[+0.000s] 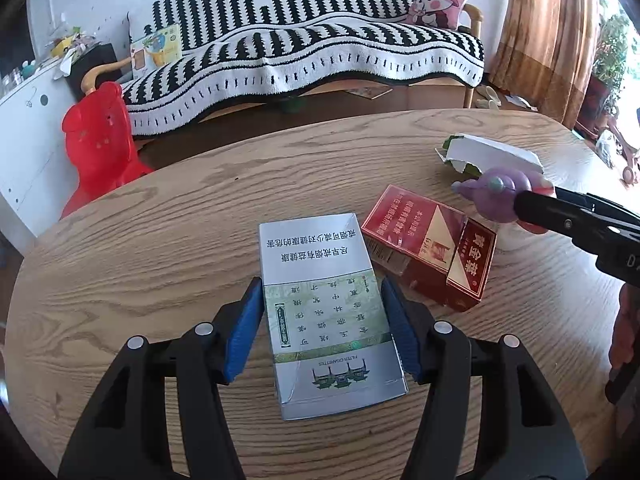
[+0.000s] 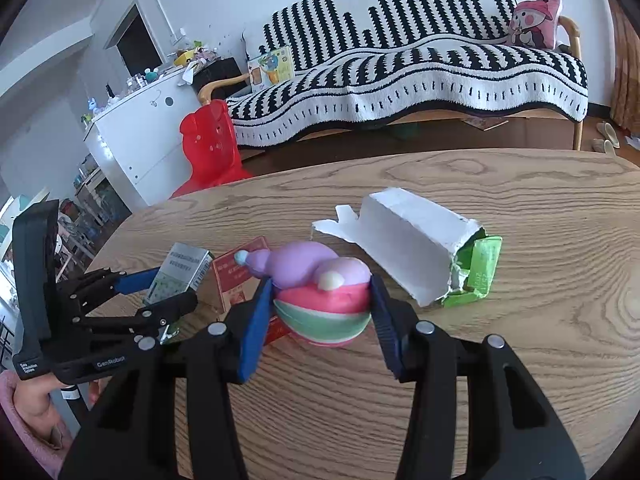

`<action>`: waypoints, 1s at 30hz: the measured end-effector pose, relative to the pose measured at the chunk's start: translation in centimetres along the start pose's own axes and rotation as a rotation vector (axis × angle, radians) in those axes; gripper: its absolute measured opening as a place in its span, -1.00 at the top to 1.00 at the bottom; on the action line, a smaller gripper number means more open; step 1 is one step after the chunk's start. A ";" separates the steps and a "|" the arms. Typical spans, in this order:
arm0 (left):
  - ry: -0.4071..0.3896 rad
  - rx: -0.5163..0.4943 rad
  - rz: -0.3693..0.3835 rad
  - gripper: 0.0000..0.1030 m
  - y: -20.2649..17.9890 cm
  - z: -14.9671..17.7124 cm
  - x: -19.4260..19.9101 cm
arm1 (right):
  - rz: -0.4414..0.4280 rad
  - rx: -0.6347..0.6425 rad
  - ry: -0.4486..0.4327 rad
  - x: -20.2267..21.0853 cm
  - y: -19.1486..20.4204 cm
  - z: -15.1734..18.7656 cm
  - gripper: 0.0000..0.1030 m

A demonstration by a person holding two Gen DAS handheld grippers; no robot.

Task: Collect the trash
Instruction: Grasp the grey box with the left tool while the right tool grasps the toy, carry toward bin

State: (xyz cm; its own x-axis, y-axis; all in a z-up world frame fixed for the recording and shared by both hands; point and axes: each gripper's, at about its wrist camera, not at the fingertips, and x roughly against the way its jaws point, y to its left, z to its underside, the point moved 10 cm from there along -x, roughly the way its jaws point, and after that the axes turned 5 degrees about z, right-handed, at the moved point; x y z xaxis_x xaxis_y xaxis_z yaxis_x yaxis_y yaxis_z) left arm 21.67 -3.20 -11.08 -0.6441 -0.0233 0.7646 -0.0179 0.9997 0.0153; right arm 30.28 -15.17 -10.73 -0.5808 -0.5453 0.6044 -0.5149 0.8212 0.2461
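My left gripper (image 1: 322,300) is shut on a silver and green cigarette pack (image 1: 320,280) over the wooden table (image 1: 160,240); it also shows in the right wrist view (image 2: 180,270). A red cigarette pack (image 1: 432,250) lies just right of it. My right gripper (image 2: 322,292) is shut on a soft purple, pink and green toy (image 2: 320,292), seen from the left wrist view too (image 1: 496,196). A torn white and green carton (image 2: 424,252) lies on the table beyond the toy.
A red plastic chair (image 1: 100,144) stands past the table's far left edge. A sofa with a black and white striped cover (image 1: 320,52) is behind it. A white cabinet (image 2: 136,136) stands at the left, a curtain (image 1: 548,32) at the right.
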 end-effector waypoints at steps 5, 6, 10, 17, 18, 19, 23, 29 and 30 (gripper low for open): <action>-0.011 -0.004 0.012 -0.13 -0.2 -0.2 0.5 | 0.004 0.006 -0.006 0.1 0.0 -0.1 0.07; -0.013 -0.007 0.014 -0.13 -0.6 -0.1 0.7 | 0.005 0.007 -0.017 0.5 0.1 -0.2 0.07; -0.059 -0.045 0.056 -0.13 -2.7 -0.7 3.5 | -0.003 -0.009 -0.068 3.9 0.3 -0.6 0.07; -0.126 -0.047 0.190 -0.13 -10.8 -0.1 9.2 | 0.128 -0.045 -0.178 19.8 -4.0 3.3 0.07; -0.118 -0.046 0.240 -0.13 -13.3 0.9 10.4 | 0.152 -0.052 -0.182 21.7 -4.8 4.1 0.07; -0.110 -0.056 0.271 -0.14 -15.1 1.6 11.1 | 0.190 -0.067 -0.183 24.9 -6.1 5.8 0.07; -0.025 -0.136 0.479 -0.14 -25.9 6.8 14.6 | 0.262 -0.159 -0.166 32.5 -10.0 11.8 0.07; 0.189 -0.210 0.673 -0.14 -39.3 18.7 14.6 | 0.319 -0.391 -0.055 36.7 -15.0 24.7 0.05; 0.215 -0.219 0.684 -0.14 -40.3 20.1 14.2 | 0.320 -0.425 -0.036 36.6 -15.4 26.5 0.05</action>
State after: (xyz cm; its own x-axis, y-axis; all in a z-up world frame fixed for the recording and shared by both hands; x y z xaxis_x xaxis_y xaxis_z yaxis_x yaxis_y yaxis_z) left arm -2.14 -43.90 -13.80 -0.2927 0.5823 0.7584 0.4994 0.7695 -0.3981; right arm 0.19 -52.23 -12.46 -0.6924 -0.2558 0.6747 -0.0124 0.9391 0.3434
